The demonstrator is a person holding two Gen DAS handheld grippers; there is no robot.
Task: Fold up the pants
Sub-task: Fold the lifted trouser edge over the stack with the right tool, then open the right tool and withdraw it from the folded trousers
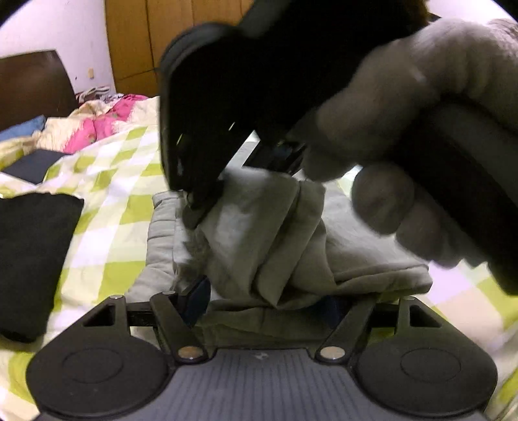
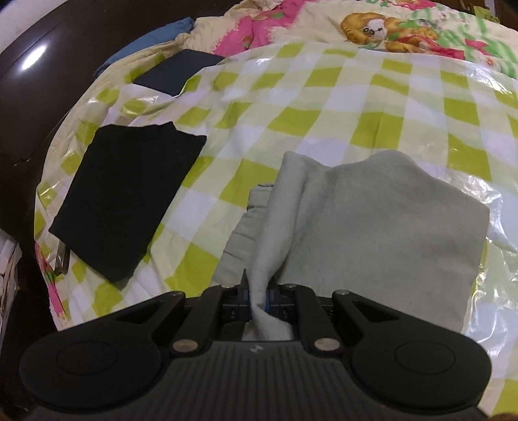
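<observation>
The grey pants [image 1: 259, 233] lie partly folded on the green-checked sheet [image 1: 123, 181]. My left gripper [image 1: 265, 301] stands wide open, low over the near edge of the pants. Cloth lies between its fingers and drapes over the right one. Seen from the left wrist, my right gripper [image 1: 194, 213] reaches down from above in a gloved hand [image 1: 421, 97] and pinches a raised fold. In the right wrist view the right gripper [image 2: 259, 293] is shut on that fold of the pants [image 2: 372, 233], which rises between the pads.
A folded black cloth [image 2: 129, 200] lies left of the pants on the checked sheet [image 2: 323, 113]. Farther back sit a folded dark blue garment [image 2: 178, 73] and a pink patterned quilt [image 2: 388, 26]. A brown headboard [image 2: 39, 81] borders the bed's left. Wooden wardrobe [image 1: 136, 42] stands behind.
</observation>
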